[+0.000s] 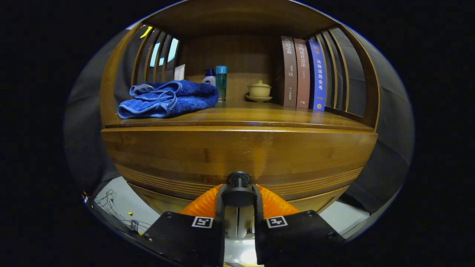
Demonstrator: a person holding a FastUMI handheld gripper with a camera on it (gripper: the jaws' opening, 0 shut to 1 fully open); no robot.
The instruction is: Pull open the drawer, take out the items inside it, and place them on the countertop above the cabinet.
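The hand-held gripper (238, 196) clamps both fingers on the black knob (238, 193) of the drawer (237, 159), which looks closed. Pulling it open, emptying it and setting its items on the bench (259, 116) above all remain, I judge.

On spine of blue book (318, 76), far right on shelf: white characters "法律适用全书". On two brown books (288, 70) just left of it: pale characters, too blurred to read. Near, atop gripper (238, 190) clamped on drawer knob (238, 196): two black-and-white square markers (202, 222), wordless.
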